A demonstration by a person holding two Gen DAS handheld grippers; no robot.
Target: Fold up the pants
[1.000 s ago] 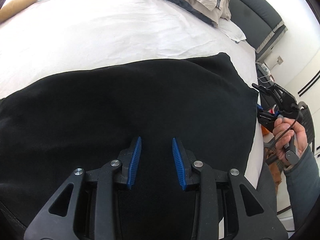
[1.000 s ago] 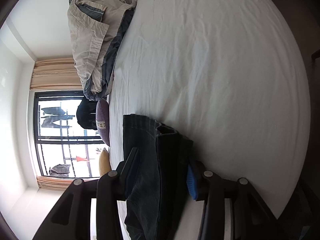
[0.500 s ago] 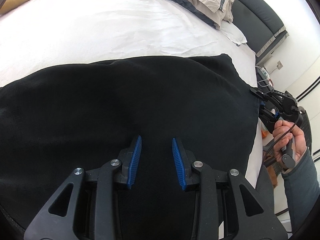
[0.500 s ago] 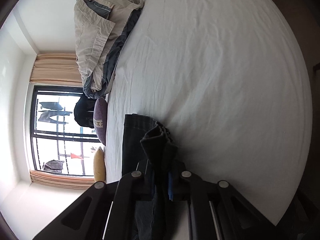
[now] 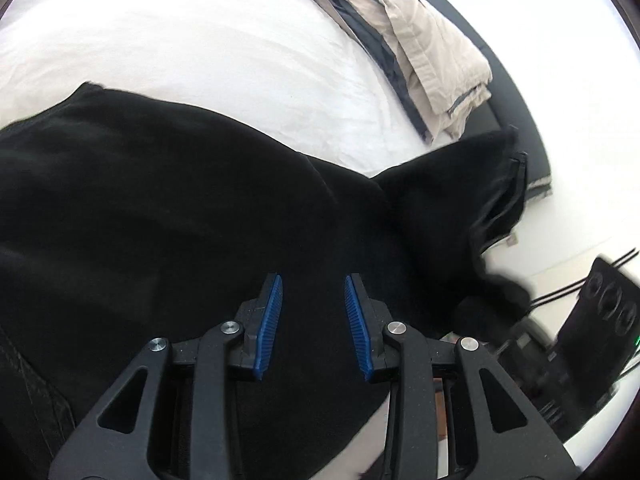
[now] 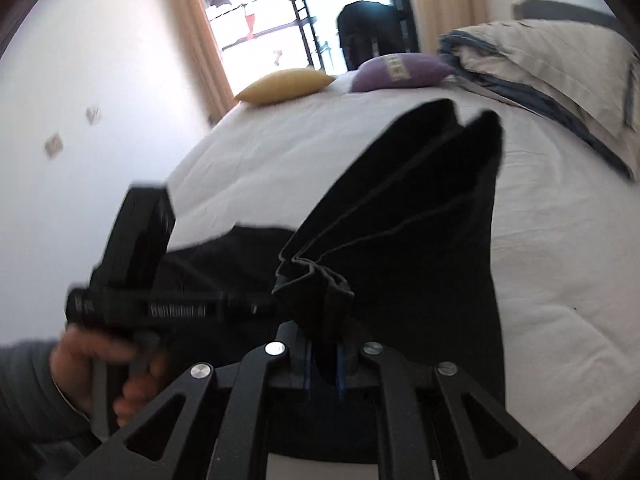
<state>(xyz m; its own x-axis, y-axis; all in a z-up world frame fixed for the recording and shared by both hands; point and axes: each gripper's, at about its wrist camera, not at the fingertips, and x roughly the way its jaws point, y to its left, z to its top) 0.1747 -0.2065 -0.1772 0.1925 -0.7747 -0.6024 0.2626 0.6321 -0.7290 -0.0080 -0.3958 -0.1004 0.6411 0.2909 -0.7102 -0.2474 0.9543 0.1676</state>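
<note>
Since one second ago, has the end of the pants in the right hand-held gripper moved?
Yes. The pants end, clamped in the right hand-held gripper, has been lifted off the white bed sheet and now hangs above it.

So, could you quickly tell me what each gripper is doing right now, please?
Left gripper: open, nothing between its pads, hovering over the black pants.
Right gripper: shut on a bunched end of the pants, lifted off the bed.

Your pants are matt black cloth with stitched hems. Bed sheet at 12 o'clock: white cloth, lightly creased. Left gripper: matt black plastic, ribbed blue pads, shiny metal pins. Duvet at 1 o'clock: crumpled beige cloth.
</note>
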